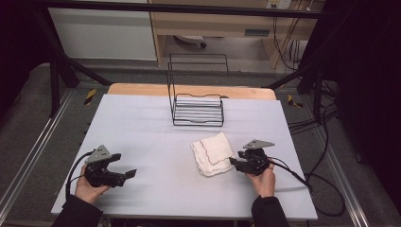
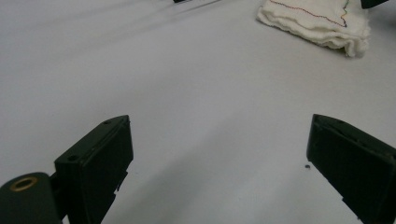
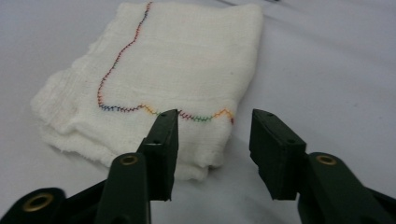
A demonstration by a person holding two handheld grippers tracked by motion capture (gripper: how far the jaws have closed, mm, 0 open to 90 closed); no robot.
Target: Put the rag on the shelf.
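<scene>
Folded white cloth [image 1: 213,153] lies flat on the counter [image 1: 142,132], right of centre in the high view, its right edge just ahead of the right gripper [image 3: 212,140]. That gripper's jaws stand partly open, empty, at the cloth's near corner. Left gripper [image 2: 217,154], lower left, is wide open over bare counter, well apart from the cloth. Wire rack [image 1: 197,109] sits at the far edge, centre top. Broad free surface lies between rack, cloth and left gripper.

I see the folded cloth [image 1: 213,153] on the tabletop [image 1: 142,137], the wire rack [image 1: 197,109] behind it, my right gripper [image 1: 235,162] just beside it.
</scene>
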